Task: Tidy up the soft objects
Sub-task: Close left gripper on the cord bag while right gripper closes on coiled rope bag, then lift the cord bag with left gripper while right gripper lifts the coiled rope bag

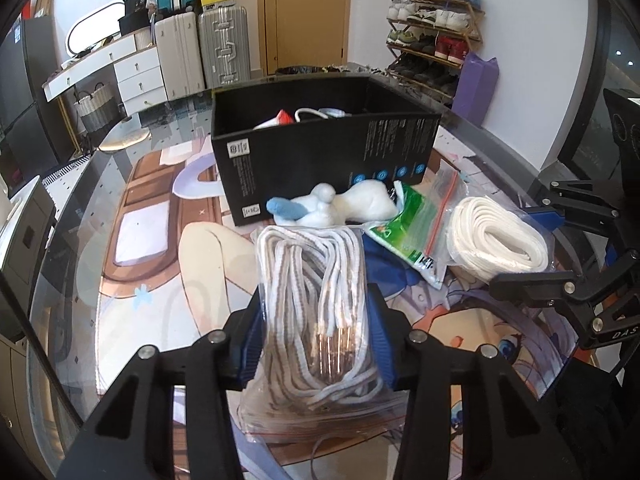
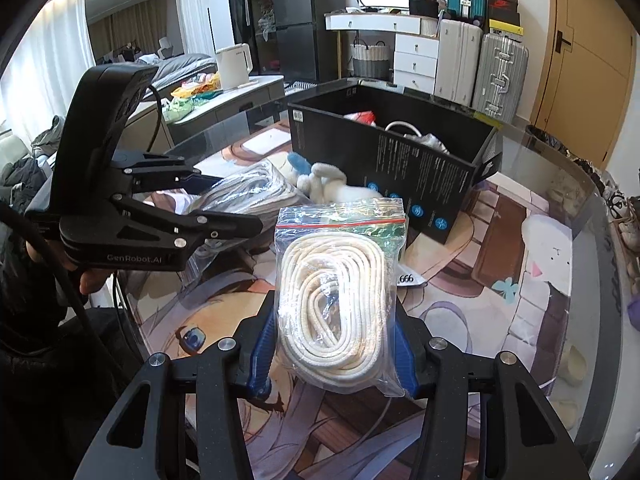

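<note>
1. The left gripper (image 1: 316,344) is pressing its blue pads (image 1: 251,344) against both sides of a clear zip bag of grey-and-white laces (image 1: 316,280), so the jaws are standing partly closed, clamped on the bag.
2. That bag of laces is lying lengthwise on the tabletop (image 1: 160,280), its far end reaching toward a white plush toy (image 1: 340,204) with a blue part.
3. The right gripper (image 2: 332,344) is squeezing a clear zip bag of cream rope (image 2: 336,300) between its blue pads; its jaws are likewise sitting partly closed around the bag.
4. The rope bag's red-striped top edge is pointing toward a black box (image 2: 400,160).
5. The black box is standing open on the tabletop just behind the plush toy, and a few light-coloured items are showing inside it.
6. A green-printed zip bag (image 1: 412,224) is lying between the plush toy and the rope bag.
7. In the right wrist view, a person's hand (image 2: 92,280) is showing under the left gripper's body.
</note>
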